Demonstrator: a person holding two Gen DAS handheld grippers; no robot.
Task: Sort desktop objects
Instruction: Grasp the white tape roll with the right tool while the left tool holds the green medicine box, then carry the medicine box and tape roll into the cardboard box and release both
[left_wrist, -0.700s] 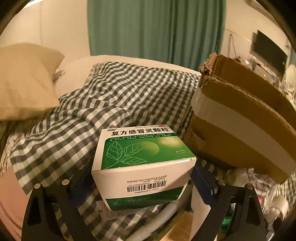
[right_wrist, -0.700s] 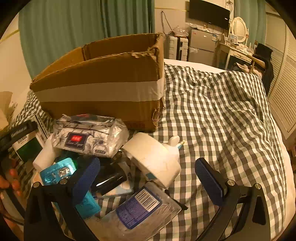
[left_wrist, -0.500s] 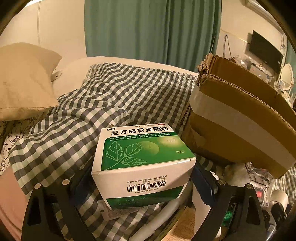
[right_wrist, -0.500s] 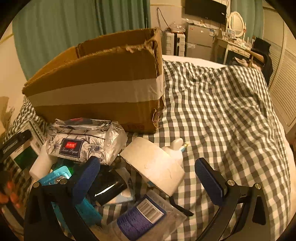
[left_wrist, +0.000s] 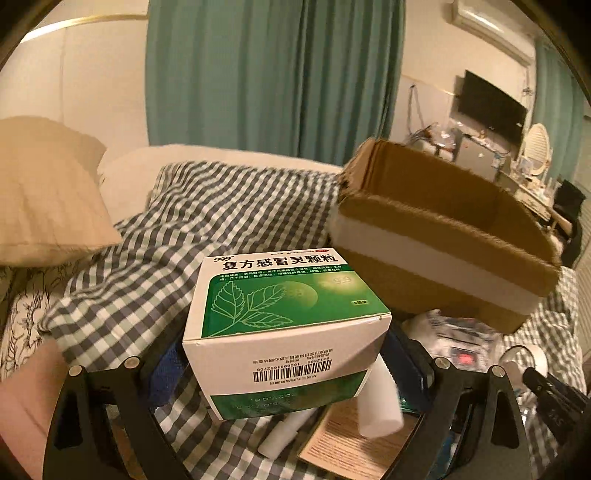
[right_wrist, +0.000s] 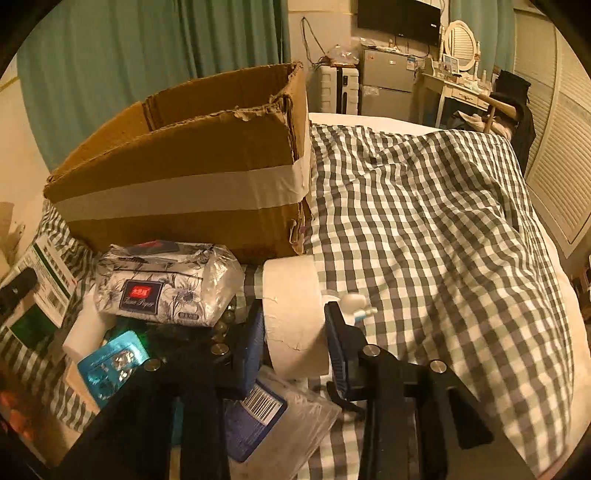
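Observation:
My left gripper (left_wrist: 284, 365) is shut on a green and white medicine box (left_wrist: 280, 317) and holds it above the checked bedspread, left of an open cardboard box (left_wrist: 443, 236). My right gripper (right_wrist: 293, 345) is shut on a white toilet paper roll (right_wrist: 291, 310) in the pile of objects in front of the cardboard box (right_wrist: 192, 177). The medicine box also shows at the left edge of the right wrist view (right_wrist: 44, 288).
The pile holds a tissue pack (right_wrist: 162, 284), a blue blister pack (right_wrist: 110, 362), a clear bag with a blue label (right_wrist: 273, 417) and a small white bottle (right_wrist: 354, 302). A white tube (left_wrist: 380, 402) and a pillow (left_wrist: 48, 192) show in the left wrist view.
My right gripper closed on the toilet paper roll and the roll now stands upright between the fingers. My left gripper rose with the medicine box, so the cardboard box's inside shows.

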